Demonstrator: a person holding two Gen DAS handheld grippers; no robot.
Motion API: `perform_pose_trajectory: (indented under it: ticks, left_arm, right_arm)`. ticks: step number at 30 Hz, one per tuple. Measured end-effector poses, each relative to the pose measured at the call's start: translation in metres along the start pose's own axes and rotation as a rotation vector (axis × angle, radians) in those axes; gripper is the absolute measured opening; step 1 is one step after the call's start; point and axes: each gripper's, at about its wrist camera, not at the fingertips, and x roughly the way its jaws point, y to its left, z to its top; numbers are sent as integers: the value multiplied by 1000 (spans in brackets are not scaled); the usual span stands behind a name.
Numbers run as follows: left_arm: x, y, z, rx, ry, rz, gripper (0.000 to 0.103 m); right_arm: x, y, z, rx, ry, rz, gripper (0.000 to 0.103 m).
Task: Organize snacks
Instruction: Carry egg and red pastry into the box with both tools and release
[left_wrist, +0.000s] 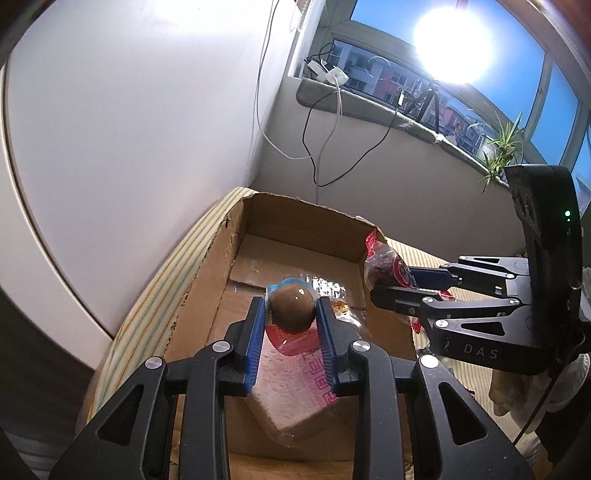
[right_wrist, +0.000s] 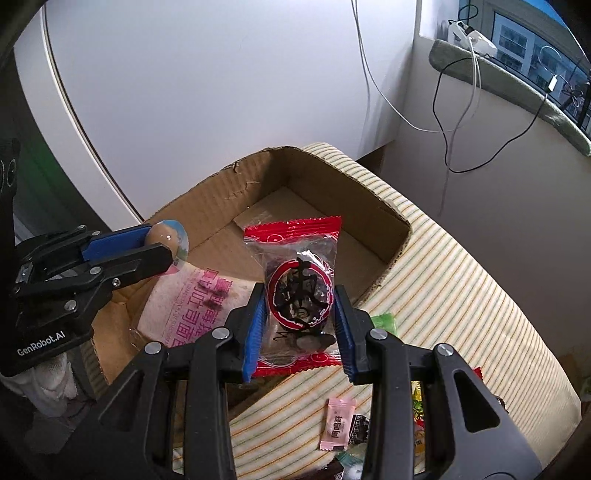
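Observation:
My left gripper (left_wrist: 291, 309) is shut on a round brown egg snack (left_wrist: 291, 308) in clear wrap, held above the open cardboard box (left_wrist: 207, 280). It also shows in the right wrist view (right_wrist: 162, 242). My right gripper (right_wrist: 300, 308) is shut on a red-edged packet of dark dried fruit (right_wrist: 297, 291), held over the box's right rim; the packet shows in the left wrist view (left_wrist: 388, 267). A pink-printed white packet (left_wrist: 295, 384) lies inside the box (right_wrist: 332, 206).
The box sits on a striped cushion (right_wrist: 461, 295). Several loose snacks lie on the cushion near me, among them a pink sachet (right_wrist: 338, 424). White wall behind; window sill with cables (left_wrist: 332, 122) at far right.

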Motion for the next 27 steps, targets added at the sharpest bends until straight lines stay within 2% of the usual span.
perform_pose_trajectory:
  ticks: [3, 5, 7, 15, 27]
  left_arm:
    - [0, -1, 0, 5, -2, 5, 30]
    - [-2, -2, 0, 11, -7, 11, 36]
    - [-4, -3, 0, 13, -12, 16, 36]
    - [-14, -7, -1, 7, -32, 14, 36]
    - [-29, -47, -15, 41, -41, -51, 36]
  right_arm:
    - [-3, 2, 1, -8, -6, 4, 38]
    - [-6, 3, 0, -13, -15, -6, 47]
    - [-10, 3, -1, -12, -25, -8, 51]
    - [-25, -3, -8, -2, -46, -8, 51]
    - [-68, -33, -44, 38, -81, -46, 51]
